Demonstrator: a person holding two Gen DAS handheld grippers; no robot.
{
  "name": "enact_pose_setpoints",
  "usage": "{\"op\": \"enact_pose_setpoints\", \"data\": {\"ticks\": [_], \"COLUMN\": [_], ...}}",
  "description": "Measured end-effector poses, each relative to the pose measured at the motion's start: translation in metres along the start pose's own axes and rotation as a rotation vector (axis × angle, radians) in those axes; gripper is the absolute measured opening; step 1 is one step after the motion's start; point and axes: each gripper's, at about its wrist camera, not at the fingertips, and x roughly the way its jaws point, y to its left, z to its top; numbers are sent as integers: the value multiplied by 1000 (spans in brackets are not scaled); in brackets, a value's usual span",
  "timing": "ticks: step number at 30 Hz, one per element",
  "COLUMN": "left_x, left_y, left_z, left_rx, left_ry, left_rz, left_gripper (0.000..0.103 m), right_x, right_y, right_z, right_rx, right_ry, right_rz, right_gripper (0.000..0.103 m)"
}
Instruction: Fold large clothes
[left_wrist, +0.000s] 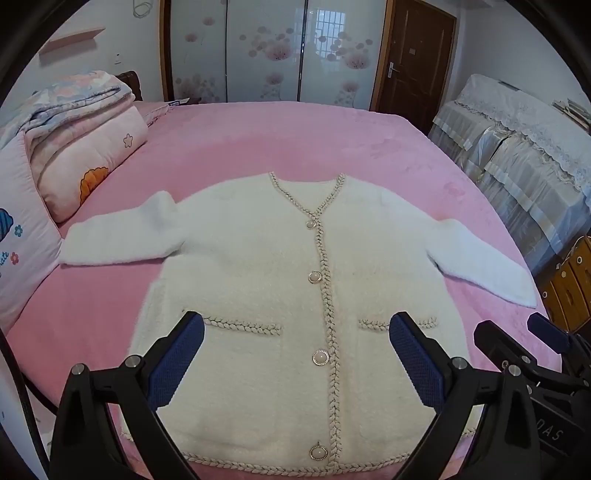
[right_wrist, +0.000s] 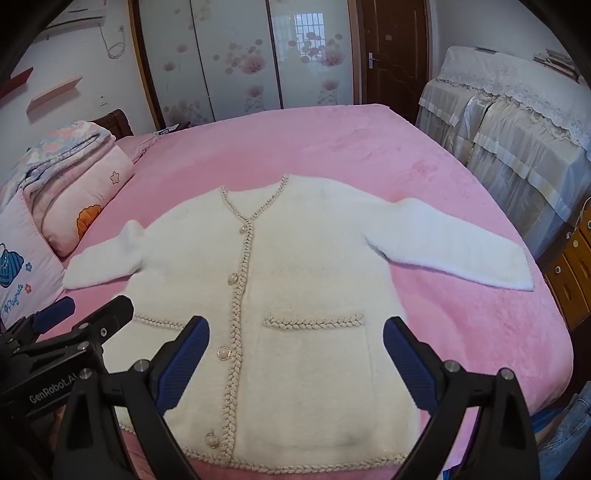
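A white fuzzy cardigan (left_wrist: 258, 280) with braided beige trim and pearl buttons lies flat, front up, on the pink bed (left_wrist: 295, 140), both sleeves spread out to the sides. It also shows in the right wrist view (right_wrist: 303, 280). My left gripper (left_wrist: 295, 332) is open and empty, hovering above the cardigan's lower part. My right gripper (right_wrist: 295, 336) is open and empty above the right pocket (right_wrist: 314, 350). The right gripper also shows at the right edge of the left wrist view (left_wrist: 517, 336); the left gripper shows at the left of the right wrist view (right_wrist: 88, 310).
Folded quilts (left_wrist: 85, 147) and pillows (left_wrist: 18, 258) are stacked at the bed's left side. A lace-covered sofa (left_wrist: 517, 147) and a wooden cabinet (left_wrist: 569, 280) stand to the right. A wardrobe (left_wrist: 266, 48) and a brown door (left_wrist: 417, 55) are behind the bed.
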Motion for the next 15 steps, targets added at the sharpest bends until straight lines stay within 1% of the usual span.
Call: {"op": "enact_pose_setpoints", "data": {"ticks": [5,11,15], "left_x": [-5,-7,-7], "left_y": [0,6,8], "left_z": [-1,-2,-3], "left_rx": [5,-18,-22], "left_ry": [-12,3,11], "left_rz": [7,-30,-31], "left_gripper": [100,100,100], "right_x": [-3,-9,-12], "right_y": [0,2,5], "right_z": [-2,-2,-3], "right_rx": [-1,-3,-12], "right_ry": [-5,-16,-22], "right_rz": [5,9,1], "right_gripper": [96,96,96]}}
